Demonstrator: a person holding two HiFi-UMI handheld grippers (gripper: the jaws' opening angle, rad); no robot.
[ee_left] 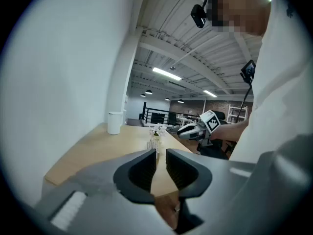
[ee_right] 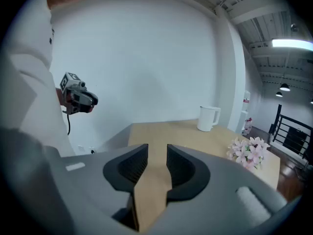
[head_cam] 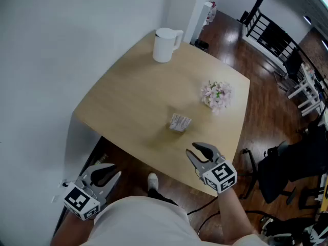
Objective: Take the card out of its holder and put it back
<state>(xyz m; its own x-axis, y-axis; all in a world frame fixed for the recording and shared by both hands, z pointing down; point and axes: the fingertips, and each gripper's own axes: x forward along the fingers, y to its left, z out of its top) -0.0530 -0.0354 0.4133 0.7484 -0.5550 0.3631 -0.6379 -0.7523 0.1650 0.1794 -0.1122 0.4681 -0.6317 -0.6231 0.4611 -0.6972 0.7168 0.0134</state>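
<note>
While the card holder [head_cam: 180,122] stands untouched on the counter [head_cam: 128,88], the left gripper [head_cam: 114,172] hangs off the near-left edge, lower than the top. Its fingers [ee_left: 142,169] are released, with a narrow gap and nothing between them.

Farther right, the holder sits in the near half of the counter. The card appears seated in it, though it is too small to tell apart from the holder. The holder's long side seems to run crosswise to the person, slightly skewed. A bunch of pink flowers [head_cam: 217,95] sits near it, beyond and to its right, and a white jug [head_cam: 166,45] stands well apart at the far edge.

At right, the right gripper [head_cam: 191,149] hovers over the near edge, its fingers [ee_right: 182,166] likewise released and empty. It is plainly the nearer of the two. The holder lies ahead of its fingers and a little to their left, so the first reach looks to be forward and a touch leftward. The left gripper would have to come up and across.

The left gripper view lines the holder up just above the gap of its fingers, with the flowers behind and the right gripper off to the side. Only the head view gives the spacing on the counter. The right gripper view shows the jug, the flowers and the left gripper, but the holder does not show there.
</note>
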